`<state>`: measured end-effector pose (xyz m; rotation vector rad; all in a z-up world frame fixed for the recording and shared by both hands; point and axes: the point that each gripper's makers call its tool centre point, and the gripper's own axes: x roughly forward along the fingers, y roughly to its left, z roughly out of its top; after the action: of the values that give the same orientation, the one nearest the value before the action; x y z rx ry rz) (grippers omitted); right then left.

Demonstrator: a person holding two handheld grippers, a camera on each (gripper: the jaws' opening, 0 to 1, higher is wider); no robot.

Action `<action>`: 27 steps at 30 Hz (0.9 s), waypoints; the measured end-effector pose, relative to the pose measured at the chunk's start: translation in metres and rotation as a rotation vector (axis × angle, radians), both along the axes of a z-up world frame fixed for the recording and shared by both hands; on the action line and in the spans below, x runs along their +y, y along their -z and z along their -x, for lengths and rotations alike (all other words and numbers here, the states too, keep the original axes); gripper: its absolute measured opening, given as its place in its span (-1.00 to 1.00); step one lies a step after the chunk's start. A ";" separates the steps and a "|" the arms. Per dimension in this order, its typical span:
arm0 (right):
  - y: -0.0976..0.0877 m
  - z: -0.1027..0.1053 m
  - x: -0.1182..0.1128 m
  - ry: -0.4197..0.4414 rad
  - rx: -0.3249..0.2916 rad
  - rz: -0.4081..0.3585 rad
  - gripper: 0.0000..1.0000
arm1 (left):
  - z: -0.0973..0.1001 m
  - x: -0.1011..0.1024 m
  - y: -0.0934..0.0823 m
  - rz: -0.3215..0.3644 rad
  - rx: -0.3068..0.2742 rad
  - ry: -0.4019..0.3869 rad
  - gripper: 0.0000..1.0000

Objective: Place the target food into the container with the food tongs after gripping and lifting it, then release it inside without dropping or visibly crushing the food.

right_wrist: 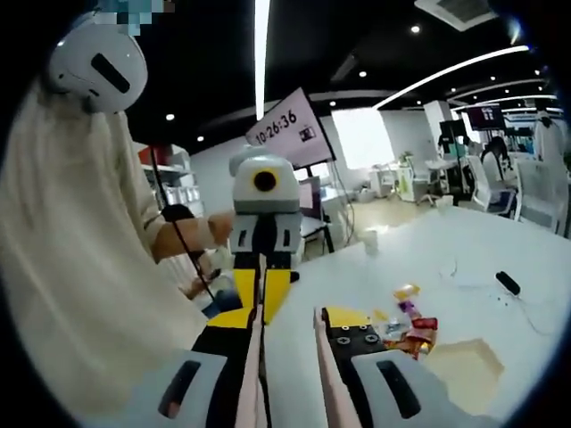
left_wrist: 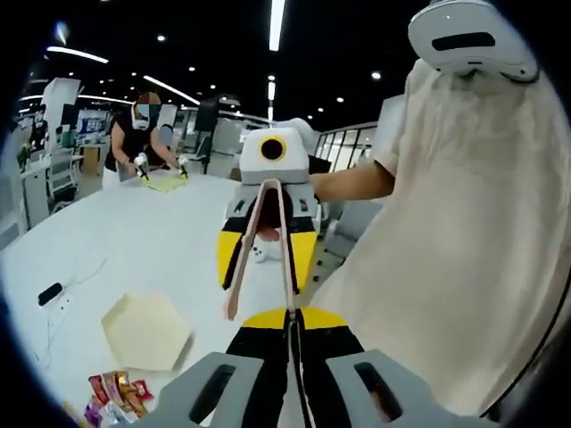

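Both the left claw and right claw pinch the tongs, snack packets lying well apart.

A white table runs far back into an open office under long ceiling lights. At its far end a second person leans over a yellow sheet. A small black device with a thin cable lies near the table's left edge. A pink screen reads 10:26:36. Office chairs stand far right beside desks.
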<state>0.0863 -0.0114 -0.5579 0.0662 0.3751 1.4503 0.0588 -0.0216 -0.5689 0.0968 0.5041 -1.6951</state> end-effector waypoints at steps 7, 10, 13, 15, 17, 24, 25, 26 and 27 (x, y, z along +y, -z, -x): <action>0.004 0.004 0.003 -0.008 -0.006 0.022 -0.40 | 0.003 0.001 0.002 -0.018 -0.027 0.016 -1.00; 0.006 0.006 0.004 -0.010 -0.022 0.037 -0.38 | 0.003 0.003 0.002 -0.018 -0.028 0.013 -1.00; 0.010 0.007 0.004 -0.009 -0.037 0.059 -0.38 | 0.003 0.005 0.002 -0.024 -0.031 0.009 -1.00; 0.009 0.006 0.004 -0.003 -0.034 0.057 -0.38 | 0.004 0.005 0.002 -0.025 -0.035 0.006 -1.00; 0.010 0.006 0.004 -0.001 -0.027 0.060 -0.38 | 0.003 0.006 0.002 -0.027 -0.042 0.002 -1.00; 0.010 0.008 0.006 0.003 -0.016 0.057 -0.39 | 0.003 0.008 0.003 -0.040 -0.051 0.002 -1.00; 0.011 0.006 0.007 0.015 -0.005 0.054 -0.39 | 0.002 0.009 0.003 -0.048 -0.058 -0.004 -1.00; 0.012 0.007 0.007 0.015 0.001 0.057 -0.40 | 0.002 0.010 0.003 -0.048 -0.057 -0.003 -1.00; 0.012 0.007 0.008 0.016 0.008 0.049 -0.40 | 0.003 0.010 0.004 -0.052 -0.054 -0.001 -1.00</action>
<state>0.0794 -0.0036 -0.5695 0.0351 0.4154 1.4245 0.0559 -0.0112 -0.5728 0.1798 0.5077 -1.6743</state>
